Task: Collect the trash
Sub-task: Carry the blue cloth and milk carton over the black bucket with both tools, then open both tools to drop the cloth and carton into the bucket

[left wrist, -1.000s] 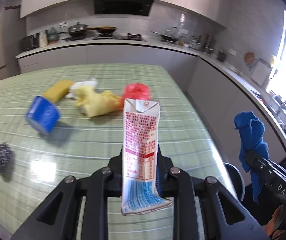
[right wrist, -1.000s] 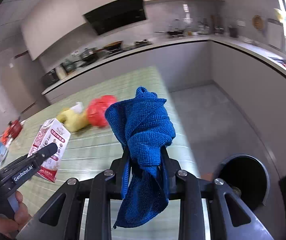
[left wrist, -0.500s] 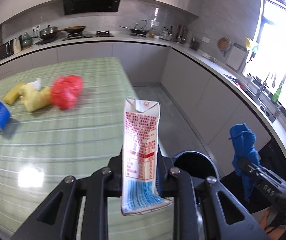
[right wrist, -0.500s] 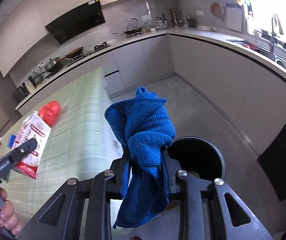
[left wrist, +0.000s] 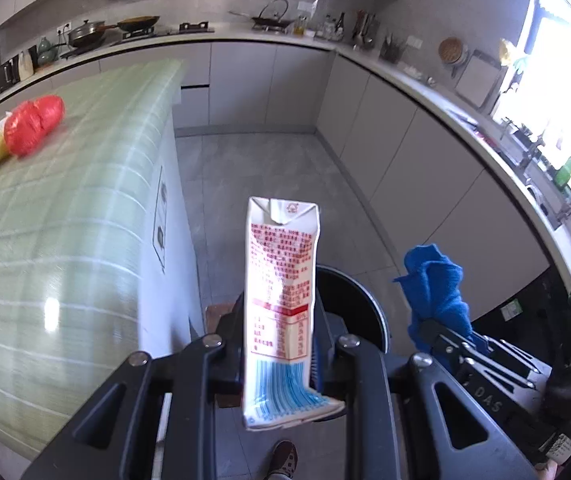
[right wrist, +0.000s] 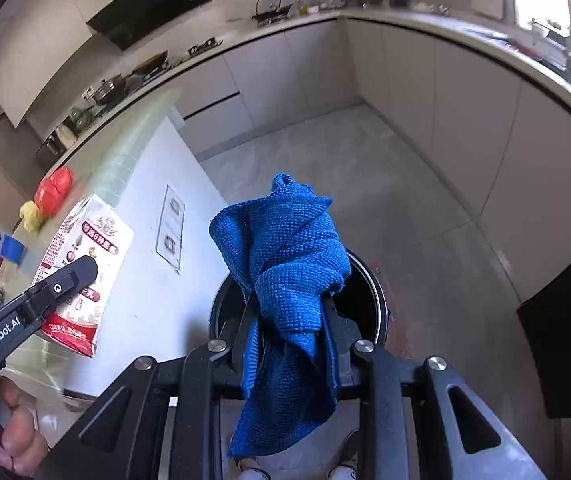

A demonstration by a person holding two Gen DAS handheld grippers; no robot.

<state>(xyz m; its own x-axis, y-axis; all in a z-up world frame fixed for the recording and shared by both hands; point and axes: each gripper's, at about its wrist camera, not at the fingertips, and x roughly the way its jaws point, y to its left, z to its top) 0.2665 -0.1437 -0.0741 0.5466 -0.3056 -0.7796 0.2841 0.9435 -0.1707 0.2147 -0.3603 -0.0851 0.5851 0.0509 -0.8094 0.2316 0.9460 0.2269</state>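
Jaws clamped: left gripper (left wrist: 279,360) on carton (left wrist: 281,280), right gripper (right wrist: 289,344) on cloth (right wrist: 285,248); both swung from table (now leftward) over bin (right wrist: 365,296).

Left wrist: looked forward and down along its hand-held gripper (left wrist: 277,364), close above the floor.
Right wrist: the same, from its right.
Shared: bin (left wrist: 359,312) (right wrist: 365,296), table (left wrist: 45,240) (right wrist: 133,140) edge.

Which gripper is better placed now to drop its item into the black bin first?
Probably the right gripper: its blue cloth hangs directly before the black bin opening. The left gripper holds the milk carton nearer the bin's rim, beside the table.
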